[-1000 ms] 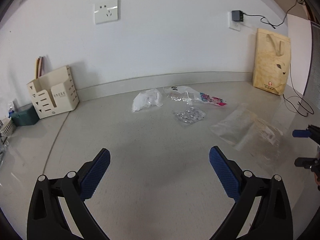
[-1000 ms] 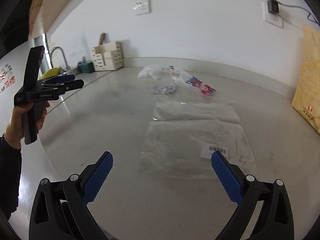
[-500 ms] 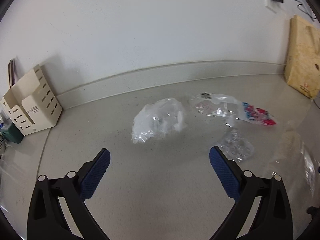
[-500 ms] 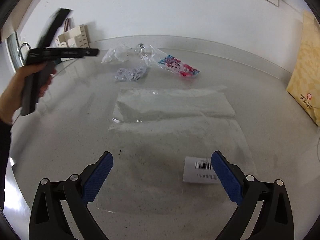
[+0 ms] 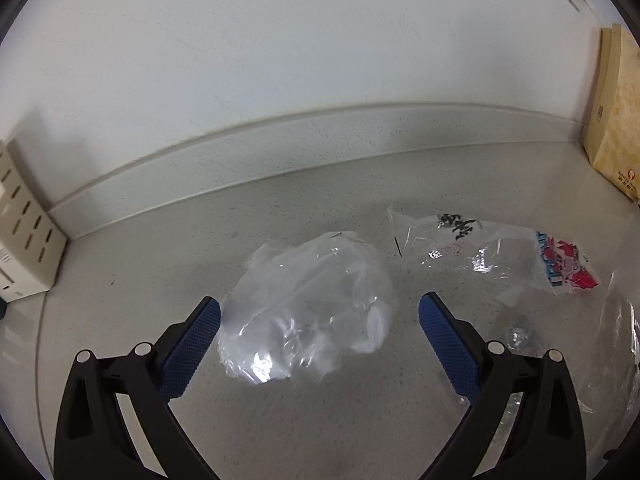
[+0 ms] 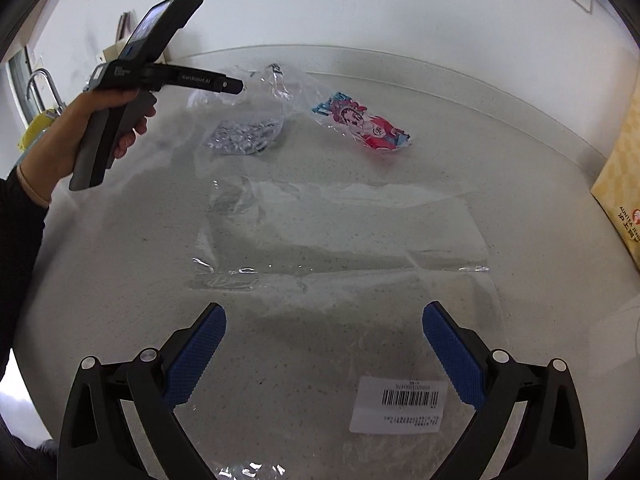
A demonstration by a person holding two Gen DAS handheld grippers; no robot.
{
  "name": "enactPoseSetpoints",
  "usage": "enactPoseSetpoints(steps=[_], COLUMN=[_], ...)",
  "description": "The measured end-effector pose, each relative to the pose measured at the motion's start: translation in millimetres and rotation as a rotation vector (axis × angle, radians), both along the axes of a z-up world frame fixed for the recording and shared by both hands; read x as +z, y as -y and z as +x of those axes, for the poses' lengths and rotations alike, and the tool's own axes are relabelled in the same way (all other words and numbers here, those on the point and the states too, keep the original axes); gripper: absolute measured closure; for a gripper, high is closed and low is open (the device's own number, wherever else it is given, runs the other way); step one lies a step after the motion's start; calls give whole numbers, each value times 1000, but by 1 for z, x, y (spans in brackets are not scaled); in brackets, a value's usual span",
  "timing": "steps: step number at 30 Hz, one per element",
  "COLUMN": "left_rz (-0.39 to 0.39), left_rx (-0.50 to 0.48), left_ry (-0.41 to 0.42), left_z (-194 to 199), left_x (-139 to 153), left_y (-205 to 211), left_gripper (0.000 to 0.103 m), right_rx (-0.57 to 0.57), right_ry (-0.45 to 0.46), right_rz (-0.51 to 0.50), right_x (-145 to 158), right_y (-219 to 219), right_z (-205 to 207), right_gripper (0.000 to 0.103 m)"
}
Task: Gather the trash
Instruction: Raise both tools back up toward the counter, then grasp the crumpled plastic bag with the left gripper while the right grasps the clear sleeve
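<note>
A crumpled clear plastic bag (image 5: 308,304) lies on the grey counter (image 5: 168,288), between the open fingers of my left gripper (image 5: 319,334), which hovers over it. To its right lies a clear wrapper with a red and blue print (image 5: 500,252), seen too in the right wrist view (image 6: 360,122). A small clear blister pack (image 6: 242,136) lies nearby. A large flat clear bag with a barcode label (image 6: 344,264) spreads under my open, empty right gripper (image 6: 324,344). The left gripper also shows in the right wrist view (image 6: 234,86).
A beige slotted holder (image 5: 24,240) stands at the far left by the wall. A tan paper bag (image 5: 616,120) leans against the wall at the right, also in the right wrist view (image 6: 624,192). A faucet (image 6: 40,88) and a yellow object are far left.
My left gripper has moved forward and down until the crumpled clear bag lies between its fingers. My right gripper has moved forward over the large flat bag. Both stay open.
</note>
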State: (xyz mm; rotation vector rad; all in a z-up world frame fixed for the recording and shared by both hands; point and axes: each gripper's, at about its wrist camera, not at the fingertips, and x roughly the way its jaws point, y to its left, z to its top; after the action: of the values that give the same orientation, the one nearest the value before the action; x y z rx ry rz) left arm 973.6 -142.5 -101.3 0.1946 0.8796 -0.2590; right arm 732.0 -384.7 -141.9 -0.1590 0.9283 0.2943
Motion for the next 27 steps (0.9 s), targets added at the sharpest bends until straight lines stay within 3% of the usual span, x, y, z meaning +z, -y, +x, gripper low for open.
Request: enactPoseSetpoints(steps=[4, 6, 11, 12, 13, 14, 15, 16, 18, 21, 23, 24, 25, 26, 27], left_rz=[-17, -7, -38, -85, -112, -127, -122, -117, -122, -138, -132, -127, -127, -130, -132], left_rx=[-19, -15, -27, -32, -31, -27, -28, -31, -21, -36, -46, -50, -44, -39, -38], left_ry=[-7, -10, -23, -32, -32, -27, -20, -11, 10, 14, 26, 36, 43, 47, 49], left_z=[8, 9, 14, 14, 13, 11, 9, 7, -4, -26, -37, -42, -45, -49, -51], left_x=[-6, -7, -7, -5, -3, -1, 1, 3, 6, 10, 12, 14, 15, 16, 16], left_y=[-2, -5, -11, -16, -19, -22, -24, -24, -26, -28, -32, -35, -39, -43, -44], left_gripper=[7, 29, 52, 55, 56, 57, 58, 59, 59, 59, 59, 59, 59, 59, 59], right_rx=[-24, -25, -36, -40, -42, -42, -51, -60, -59, -36, 20, 52, 90, 121, 136], right_ry=[-20, -15, -6, 1, 13, 16, 11, -1, -14, -8, 50, 74, 96, 107, 83], right_rz=[0, 1, 11, 15, 21, 30, 48, 71, 117, 131, 99, 74, 50, 28, -4], right_x=[-6, -8, -8, -7, -5, -3, -2, -3, -3, 1, 15, 22, 29, 36, 42], right_y=[-2, -3, -4, -4, -3, -2, 2, 6, 13, 16, 15, 14, 12, 10, 9], right_z=[5, 6, 5, 5, 4, 4, 4, 7, 8, 5, 3, 4, 5, 9, 19], right_gripper=[3, 3, 7, 18, 39, 53, 81, 94, 98, 97, 81, 46, 23, 24, 34])
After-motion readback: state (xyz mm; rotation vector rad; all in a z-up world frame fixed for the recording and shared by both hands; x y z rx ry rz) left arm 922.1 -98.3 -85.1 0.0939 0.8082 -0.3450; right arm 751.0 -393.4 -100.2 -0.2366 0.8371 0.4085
